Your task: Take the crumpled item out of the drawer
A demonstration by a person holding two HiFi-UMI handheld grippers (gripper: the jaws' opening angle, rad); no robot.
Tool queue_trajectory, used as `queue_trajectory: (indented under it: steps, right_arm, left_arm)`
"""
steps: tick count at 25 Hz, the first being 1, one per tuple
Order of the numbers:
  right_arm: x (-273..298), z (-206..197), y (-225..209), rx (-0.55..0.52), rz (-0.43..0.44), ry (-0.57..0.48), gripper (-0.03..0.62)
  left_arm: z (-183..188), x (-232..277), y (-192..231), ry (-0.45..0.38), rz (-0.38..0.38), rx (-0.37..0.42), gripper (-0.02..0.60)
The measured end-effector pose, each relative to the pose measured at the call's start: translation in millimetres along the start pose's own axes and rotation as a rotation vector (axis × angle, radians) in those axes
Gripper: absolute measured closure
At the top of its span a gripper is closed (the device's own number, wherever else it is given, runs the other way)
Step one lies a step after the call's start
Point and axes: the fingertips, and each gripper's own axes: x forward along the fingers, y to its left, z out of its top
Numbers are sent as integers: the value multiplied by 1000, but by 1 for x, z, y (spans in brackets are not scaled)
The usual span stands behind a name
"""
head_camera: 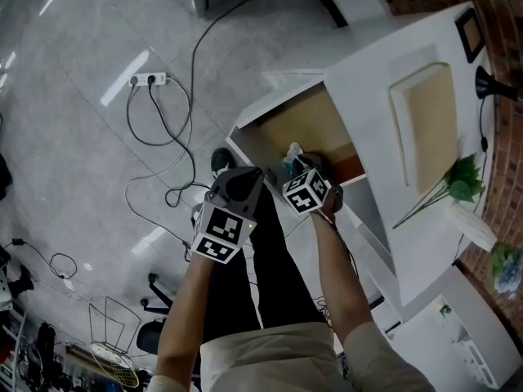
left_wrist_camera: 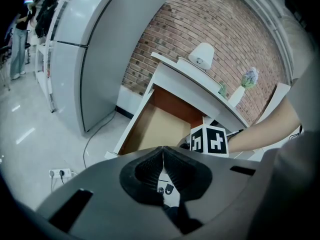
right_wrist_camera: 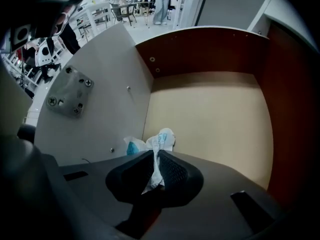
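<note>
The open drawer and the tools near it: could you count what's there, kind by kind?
Hand-held two-jaw grippers with black-and-white marker cubes: 2, the left gripper and the right gripper
Open white drawer with a beige bottom: 1
Crumpled white-and-blue wrapper, pinched in the right gripper: 1
White power strip on the floor: 1
Total: 5

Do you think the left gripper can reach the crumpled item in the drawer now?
Probably not: the right gripper, shut on the crumpled item, stands between it and the shut left gripper outside the drawer.
</note>
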Motion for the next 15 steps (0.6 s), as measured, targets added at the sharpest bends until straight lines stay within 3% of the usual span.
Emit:
queue_trajectory:
  steps: [15]
  right_arm:
    - [-42, 16, -10, 123, -37, -96, 536]
  left_arm:
    - [20, 4, -27, 1, -35, 82, 565]
